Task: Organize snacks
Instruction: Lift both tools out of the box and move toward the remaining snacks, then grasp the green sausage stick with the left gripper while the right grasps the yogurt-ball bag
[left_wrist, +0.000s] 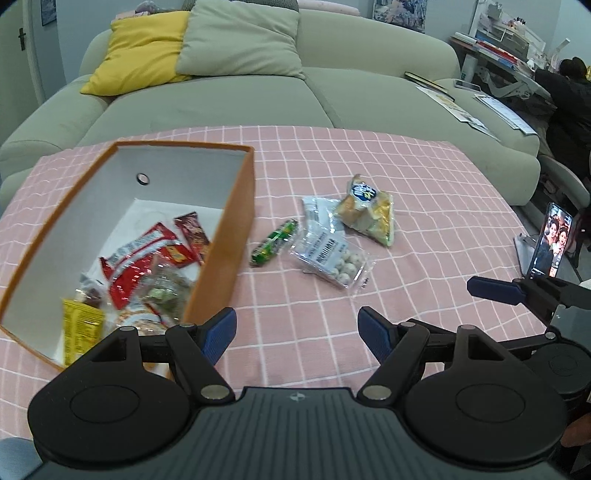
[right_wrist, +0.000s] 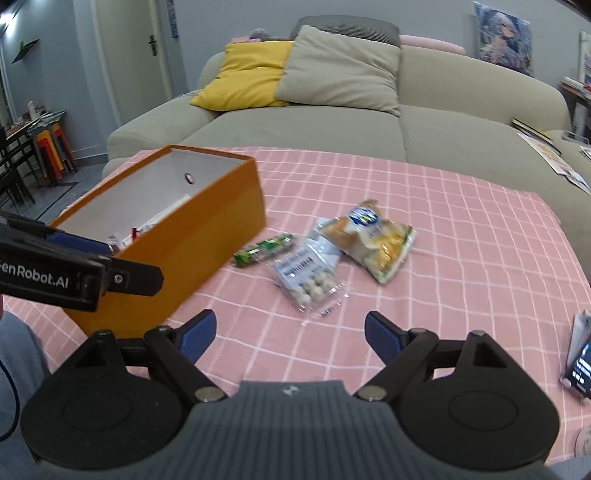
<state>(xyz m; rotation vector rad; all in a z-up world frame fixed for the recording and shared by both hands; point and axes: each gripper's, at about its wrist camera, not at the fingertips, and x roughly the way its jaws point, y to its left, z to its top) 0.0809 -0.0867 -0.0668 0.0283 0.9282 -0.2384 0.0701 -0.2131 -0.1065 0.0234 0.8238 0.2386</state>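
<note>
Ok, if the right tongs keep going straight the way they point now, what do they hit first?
Most likely the clear plastic packet of small white balls, lying on the pink checked tablecloth just ahead of the open right tongs. Nothing stands between them, though depth is hard to judge; they might touch bare cloth first.

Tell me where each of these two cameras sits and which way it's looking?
Left wrist view: sits on the left claw, angled down at the pink checked cloth; looks into the orange box; the right claw pokes in at the right edge.
Right wrist view: sits on the right claw, angled down likewise; sees the box from outside; the left claw crosses the left edge.
Shared: box, green candy roll, clear pack of white balls, yellow bag, sofa.
</note>
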